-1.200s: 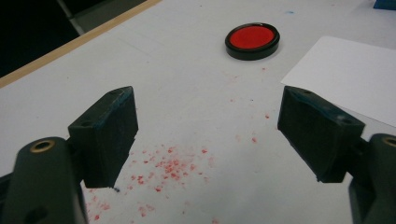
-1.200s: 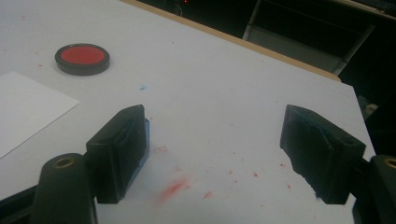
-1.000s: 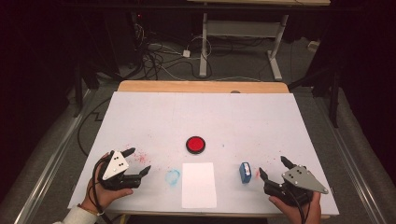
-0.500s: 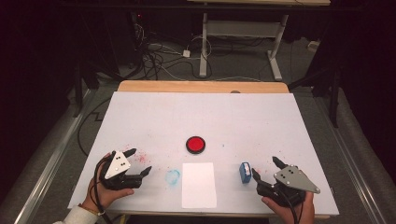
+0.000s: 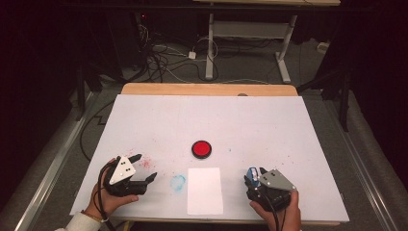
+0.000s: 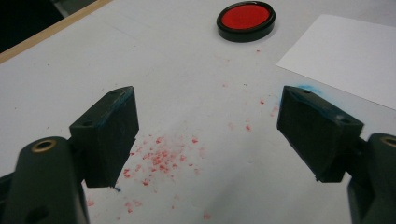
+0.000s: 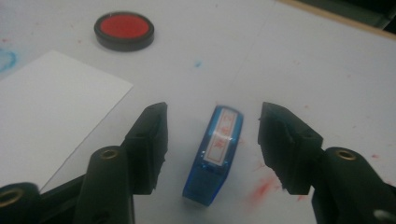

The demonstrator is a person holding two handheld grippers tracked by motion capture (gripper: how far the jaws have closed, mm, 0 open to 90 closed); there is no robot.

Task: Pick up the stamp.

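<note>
One blue stamp [image 7: 215, 156] lies flat on the white worktop [image 5: 269, 120], near its front right, just right of the paper sheet [image 5: 205, 190]. My right hand-held gripper [image 7: 212, 140] straddles it; its jaws have just been closing, yet both pads stand clear of the stamp's sides. I judge this the pick-up step: next I should finish the squeeze squarely, then lift. The red ink pad [image 5: 201, 149] sits farther off, centre. My left hand-held gripper [image 6: 205, 135] rests spread apart, empty, at the near left.

A small blue translucent stamp [image 7: 217, 154] with a red-lettered white label lies flat on the white table, right of the paper.
</note>
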